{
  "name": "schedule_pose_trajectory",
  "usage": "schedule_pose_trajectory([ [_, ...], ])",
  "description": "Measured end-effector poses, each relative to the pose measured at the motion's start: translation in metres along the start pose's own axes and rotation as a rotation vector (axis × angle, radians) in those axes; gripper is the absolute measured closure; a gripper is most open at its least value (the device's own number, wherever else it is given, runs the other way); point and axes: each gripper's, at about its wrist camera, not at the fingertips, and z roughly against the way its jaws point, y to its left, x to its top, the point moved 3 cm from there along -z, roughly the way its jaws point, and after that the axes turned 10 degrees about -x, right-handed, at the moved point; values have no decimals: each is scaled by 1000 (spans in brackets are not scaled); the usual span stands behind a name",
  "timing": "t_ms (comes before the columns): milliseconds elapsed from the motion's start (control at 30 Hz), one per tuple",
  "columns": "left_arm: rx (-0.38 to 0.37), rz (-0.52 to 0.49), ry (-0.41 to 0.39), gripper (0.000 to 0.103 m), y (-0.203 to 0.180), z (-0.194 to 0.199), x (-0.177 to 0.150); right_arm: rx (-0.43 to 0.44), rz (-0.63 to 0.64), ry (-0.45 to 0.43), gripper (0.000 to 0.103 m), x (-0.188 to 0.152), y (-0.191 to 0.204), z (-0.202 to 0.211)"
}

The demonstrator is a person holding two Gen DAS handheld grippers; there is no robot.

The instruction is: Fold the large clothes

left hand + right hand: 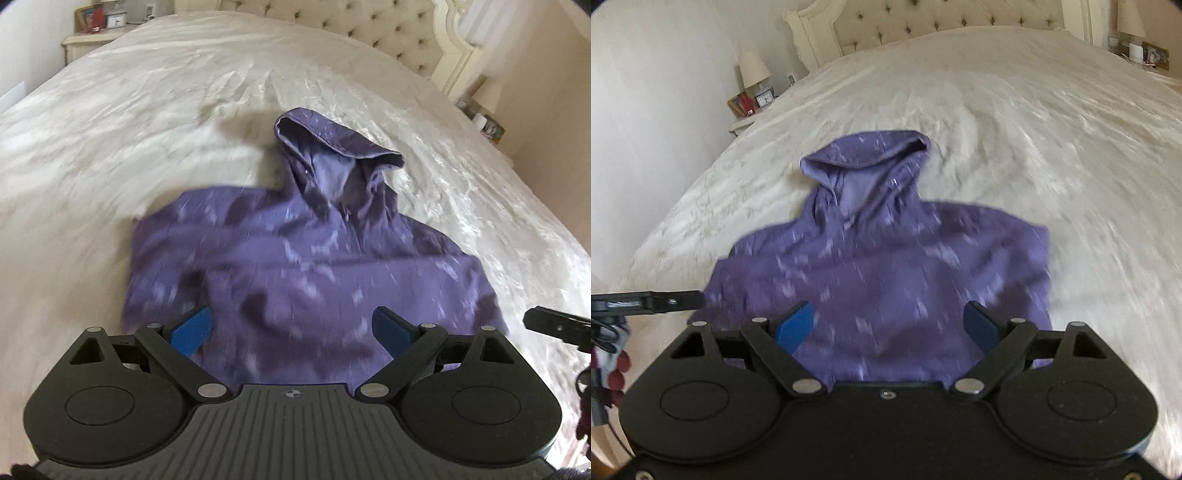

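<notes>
A purple hoodie (295, 258) lies on the white bed, sleeves folded in, hood (332, 147) pointing toward the headboard. It also shows in the right wrist view (886, 273), with its hood (868, 155) farthest from me. My left gripper (291, 328) is open and empty above the hoodie's near hem, its blue pads (192, 332) spread wide. My right gripper (886, 326) is open and empty over the same near part. Each gripper's tip shows in the other view, the right one at the right edge (554, 325) and the left one at the left edge (646, 301). Both views are motion-blurred.
The white bedspread (147, 147) covers a large bed with a tufted cream headboard (942, 18). A nightstand with a lamp (753, 70) and small items stands on one side, and another nightstand (92, 37) stands on the other side.
</notes>
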Motion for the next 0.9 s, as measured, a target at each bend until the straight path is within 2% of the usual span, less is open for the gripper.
schedule_pose_trajectory([
  [367,45,-63,9,9,9,-82,87,19,20,12,14,92,-5,-92],
  [533,98,-149,13,9,7,-124,126,-42,83,13,15,132,-10,-152],
  [667,155,-212,23,9,10,-162,147,-86,122,34,15,146,-12,-197],
  [800,197,-278,35,9,16,-193,161,-86,163,43,15,151,-10,-232],
  [900,198,-297,33,9,22,-207,168,-69,158,43,15,152,-5,-248],
])
